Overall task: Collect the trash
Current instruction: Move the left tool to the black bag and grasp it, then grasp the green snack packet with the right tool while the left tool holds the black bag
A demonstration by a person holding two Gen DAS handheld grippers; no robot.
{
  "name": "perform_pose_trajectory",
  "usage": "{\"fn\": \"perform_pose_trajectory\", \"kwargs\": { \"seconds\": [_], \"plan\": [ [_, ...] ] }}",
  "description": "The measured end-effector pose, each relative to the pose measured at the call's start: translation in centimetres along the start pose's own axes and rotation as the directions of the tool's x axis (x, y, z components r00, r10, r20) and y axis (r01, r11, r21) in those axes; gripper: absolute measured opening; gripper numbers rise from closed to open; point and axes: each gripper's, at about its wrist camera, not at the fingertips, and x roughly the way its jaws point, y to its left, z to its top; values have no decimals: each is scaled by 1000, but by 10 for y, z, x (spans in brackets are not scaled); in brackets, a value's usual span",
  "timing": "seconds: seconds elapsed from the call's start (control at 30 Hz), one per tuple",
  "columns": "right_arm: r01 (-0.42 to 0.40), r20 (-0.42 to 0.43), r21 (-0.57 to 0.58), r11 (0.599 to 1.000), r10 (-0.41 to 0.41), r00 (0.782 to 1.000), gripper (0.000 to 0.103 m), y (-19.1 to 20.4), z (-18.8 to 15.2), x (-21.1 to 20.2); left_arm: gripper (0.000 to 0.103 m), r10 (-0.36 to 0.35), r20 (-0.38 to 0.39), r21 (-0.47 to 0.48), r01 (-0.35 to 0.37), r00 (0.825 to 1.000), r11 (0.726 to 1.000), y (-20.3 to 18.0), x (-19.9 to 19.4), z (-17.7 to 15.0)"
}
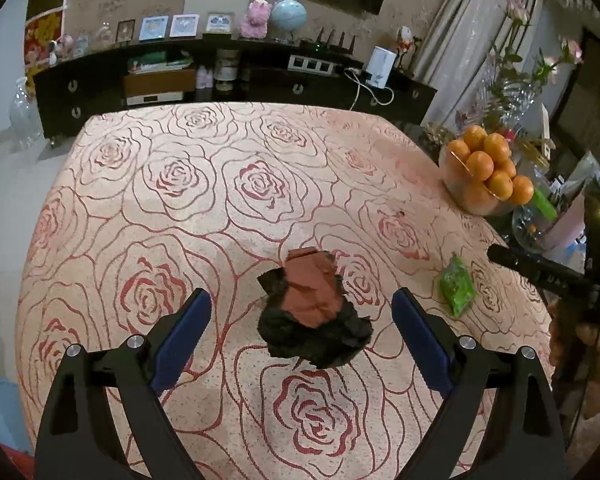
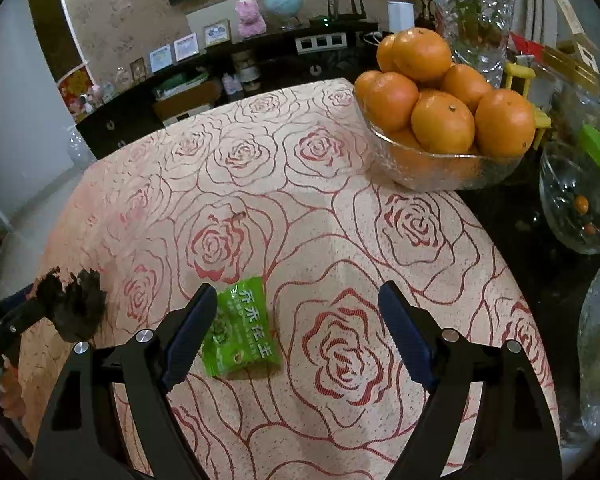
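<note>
Crumpled black-and-red wrapper (image 1: pixel 314 312) on rose-patterned worktop (image 1: pixel 220 200), framed by wide-open, empty left gripper (image 1: pixel 302 312); green snack packet (image 2: pixel 240 330) beside open, empty right gripper (image 2: pixel 296 312); centre jaws before closing.

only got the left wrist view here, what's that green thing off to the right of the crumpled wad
Observer: A green snack packet with printed white characters, lying flat on the rose-patterned tablecloth.
Operator: is the right claw on it yet
Observer: No. The right claw is open, and the packet lies just inside its left finger, off centre.
Operator: anything beyond the orange bowl
Observer: A glass fishbowl with small orange fish stands to the right of the bowl of oranges.
</note>
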Motion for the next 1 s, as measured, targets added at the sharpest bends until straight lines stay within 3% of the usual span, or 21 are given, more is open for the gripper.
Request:
{"fn": "perform_pose_trajectory", "kwargs": {
  "seconds": [0.2,0.3,0.33,0.37,0.4,0.57,0.7,0.83,1.0],
  "plan": [
    [-15,-36,17,1000,16,999,80,-4,0,10,88,17,-44,56,-15,999,998,-15,28,0],
    [-20,-39,3,1000,20,999,80,0,0,13,87,6,-50,27,-5,999,1000,-15,38,-1],
    [-22,-40,-3,1000,22,999,80,1,-1,13,82,3,-61,22,-2,998,1000,-16,42,-3],
    [-24,-41,-9,1000,24,999,80,3,-1,14,66,4,-72,31,-2,997,1000,-18,45,-4],
    [-25,-45,-20,999,24,999,80,5,-2,16,58,7,-85,43,-4,996,999,-19,48,-5],
    [-22,-73,-77,997,16,997,80,19,-9,27,40,-4,-62,56,8,998,998,-17,44,-8],
    [-16,-94,-120,993,5,996,80,30,-16,34,39,-23,-41,48,25,999,999,-12,31,-7],
    [-17,-119,-145,989,0,993,80,34,-22,41,39,-85,-19,12,85,996,996,3,9,-5],
    [-12,-118,-178,984,-9,993,77,41,-27,44,39,-72,70,26,71,995,997,15,-26,-4]
  ]
}}
